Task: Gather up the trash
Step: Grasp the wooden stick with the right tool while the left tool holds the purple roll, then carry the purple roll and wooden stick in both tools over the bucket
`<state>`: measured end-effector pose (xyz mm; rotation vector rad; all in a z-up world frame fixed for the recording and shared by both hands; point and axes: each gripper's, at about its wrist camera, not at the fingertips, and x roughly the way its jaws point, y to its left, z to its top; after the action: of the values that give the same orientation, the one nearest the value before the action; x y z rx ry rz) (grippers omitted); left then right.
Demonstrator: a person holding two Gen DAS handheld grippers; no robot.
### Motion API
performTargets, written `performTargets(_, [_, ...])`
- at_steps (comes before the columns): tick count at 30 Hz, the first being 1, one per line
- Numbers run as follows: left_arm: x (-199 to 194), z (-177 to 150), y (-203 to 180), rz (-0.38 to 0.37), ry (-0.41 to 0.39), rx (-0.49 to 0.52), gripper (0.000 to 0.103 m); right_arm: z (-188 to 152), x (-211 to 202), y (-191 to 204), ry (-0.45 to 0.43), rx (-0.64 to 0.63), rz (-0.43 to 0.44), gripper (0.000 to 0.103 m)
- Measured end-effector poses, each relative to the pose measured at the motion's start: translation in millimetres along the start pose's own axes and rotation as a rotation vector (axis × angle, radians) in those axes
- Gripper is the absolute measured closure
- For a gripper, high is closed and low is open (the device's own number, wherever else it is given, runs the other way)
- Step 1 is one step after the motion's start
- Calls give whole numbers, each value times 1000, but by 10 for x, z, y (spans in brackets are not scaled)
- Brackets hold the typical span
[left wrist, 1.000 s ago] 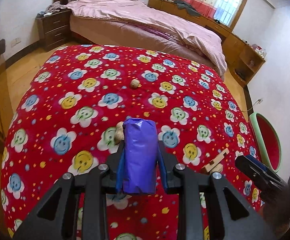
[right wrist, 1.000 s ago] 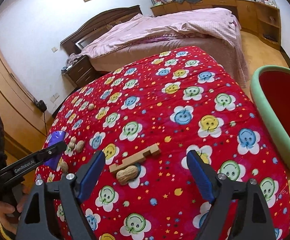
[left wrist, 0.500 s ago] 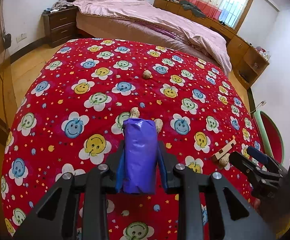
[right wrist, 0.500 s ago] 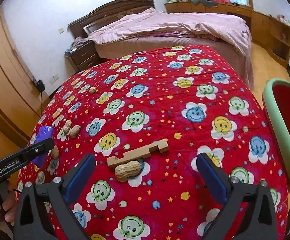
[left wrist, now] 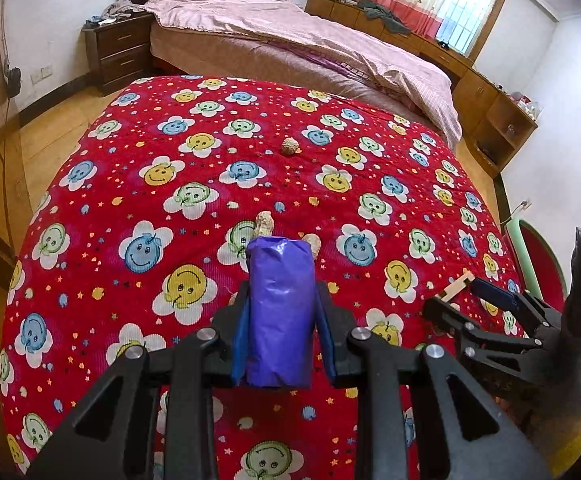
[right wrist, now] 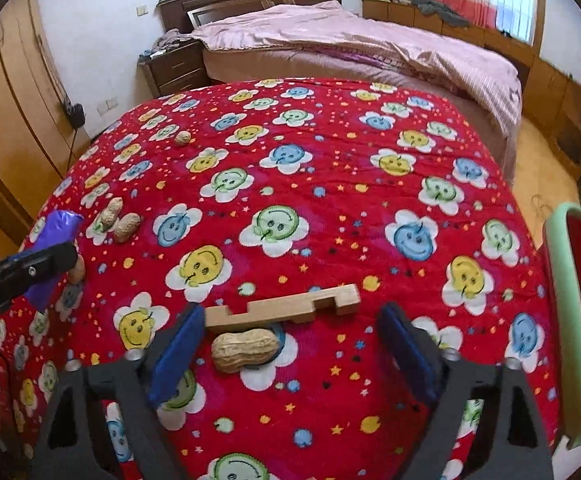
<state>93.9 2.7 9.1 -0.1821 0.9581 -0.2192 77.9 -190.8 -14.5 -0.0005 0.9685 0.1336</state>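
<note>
Your left claw (left wrist: 282,312) grips a purple roll (left wrist: 280,312) while your right claw (right wrist: 290,354) gapes wide around a peanut (right wrist: 245,350) beside the wooden block (right wrist: 286,307).

Purple roll (left wrist: 280,312) upright; peanut (right wrist: 245,349) beside wooden piece (right wrist: 286,307)

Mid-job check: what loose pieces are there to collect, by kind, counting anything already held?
peanuts: 4 (one partly hidden behind the left tool)
round nut, kind unclear: 1
wooden piece: 1
purple roll, held in the left tool: 1
Total: 7
</note>
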Motion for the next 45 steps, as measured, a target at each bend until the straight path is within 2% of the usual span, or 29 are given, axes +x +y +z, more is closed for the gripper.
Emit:
performTargets(7, [-58, -2, -103, -18, -9, 17, 74, 17, -147, -55, -49, 40, 34, 24])
performTargets(21, [-203, 77, -557, -109, -32, 96, 74, -60, -877, -455, -216, 214, 48, 24])
performTargets(32, [-231, 107, -1215, -194, -34, 216, 74, -272, -1272, -967, -291, 336, -21, 24])
performTargets(45, [-98, 41, -2052, -287, -18, 352, 74, -575, -1511, -1638, -328, 471, -122, 24])
